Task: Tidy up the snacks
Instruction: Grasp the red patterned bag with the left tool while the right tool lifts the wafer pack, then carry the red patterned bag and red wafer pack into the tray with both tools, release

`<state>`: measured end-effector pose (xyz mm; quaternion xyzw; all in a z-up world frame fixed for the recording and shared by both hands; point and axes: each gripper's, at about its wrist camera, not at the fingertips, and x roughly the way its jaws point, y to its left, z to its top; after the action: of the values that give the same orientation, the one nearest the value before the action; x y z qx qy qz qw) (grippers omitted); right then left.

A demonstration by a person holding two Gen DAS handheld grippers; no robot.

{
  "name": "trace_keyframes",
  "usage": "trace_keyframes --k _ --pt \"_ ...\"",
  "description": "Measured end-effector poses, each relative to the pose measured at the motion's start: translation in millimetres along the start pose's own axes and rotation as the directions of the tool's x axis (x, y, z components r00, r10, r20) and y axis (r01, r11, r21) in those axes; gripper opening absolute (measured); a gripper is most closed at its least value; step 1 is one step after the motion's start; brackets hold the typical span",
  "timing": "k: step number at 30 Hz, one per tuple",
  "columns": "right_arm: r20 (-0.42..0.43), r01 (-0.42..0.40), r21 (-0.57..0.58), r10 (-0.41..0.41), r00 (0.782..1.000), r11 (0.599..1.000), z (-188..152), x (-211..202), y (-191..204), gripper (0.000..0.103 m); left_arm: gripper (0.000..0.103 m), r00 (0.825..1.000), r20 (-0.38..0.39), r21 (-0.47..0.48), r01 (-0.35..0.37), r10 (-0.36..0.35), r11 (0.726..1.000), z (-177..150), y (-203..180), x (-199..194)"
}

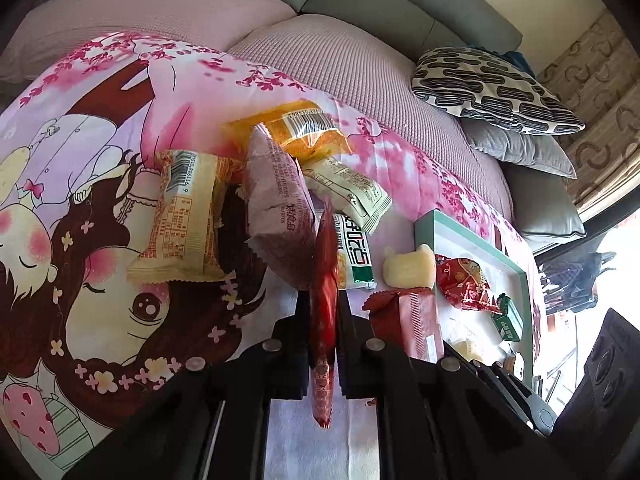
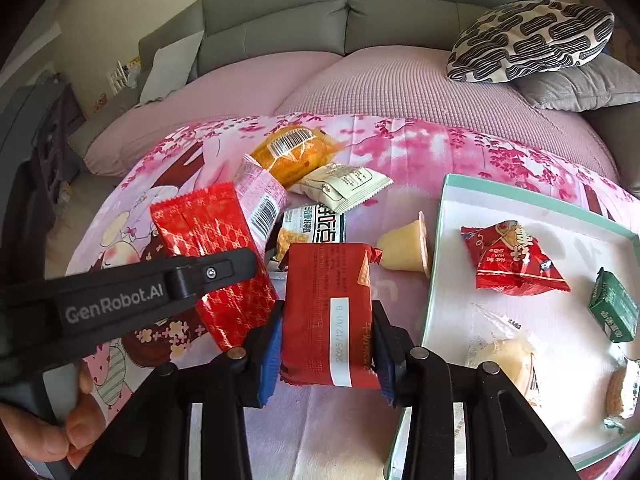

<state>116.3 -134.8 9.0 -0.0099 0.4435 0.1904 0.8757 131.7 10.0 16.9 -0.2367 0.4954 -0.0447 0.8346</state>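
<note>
While the left gripper (image 1: 324, 320) pinches a red packet (image 2: 212, 256), the right gripper (image 2: 328, 344) clasps a red snack bar (image 2: 328, 312).

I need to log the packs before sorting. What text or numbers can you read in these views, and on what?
"GenRobot.AI": on the left gripper, along its arm.
"2025/12/01 B": white strip on the dark red pack in the right gripper.
"9 11988": partial digits under the barcode on the cream pack.
Chinese print on the other packs and the green box: too small or blurred to read.
</note>
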Motion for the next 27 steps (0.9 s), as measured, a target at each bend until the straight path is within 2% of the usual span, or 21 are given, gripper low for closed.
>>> trace_keyframes --k 14,22,27 --pt "0.068 -0.014 0.047 0.011 0.998 0.999 5 -32 -13 0.042 0.01 0.994 0.104 0.047 0.024 -0.029 0.999 2 -13 -36" --pt "0.076 -0.006 0.072 0.0 0.997 0.997 5 -35 -23 0.042 0.01 0.992 0.12 0.063 0.024 -0.031 0.998 2 -21 -40" --pt "0.094 0.024 0.131 -0.037 0.995 0.991 7 -44 -50 0.042 0.01 0.991 0.125 0.096 0.035 -0.047 0.995 2 -33 -41"
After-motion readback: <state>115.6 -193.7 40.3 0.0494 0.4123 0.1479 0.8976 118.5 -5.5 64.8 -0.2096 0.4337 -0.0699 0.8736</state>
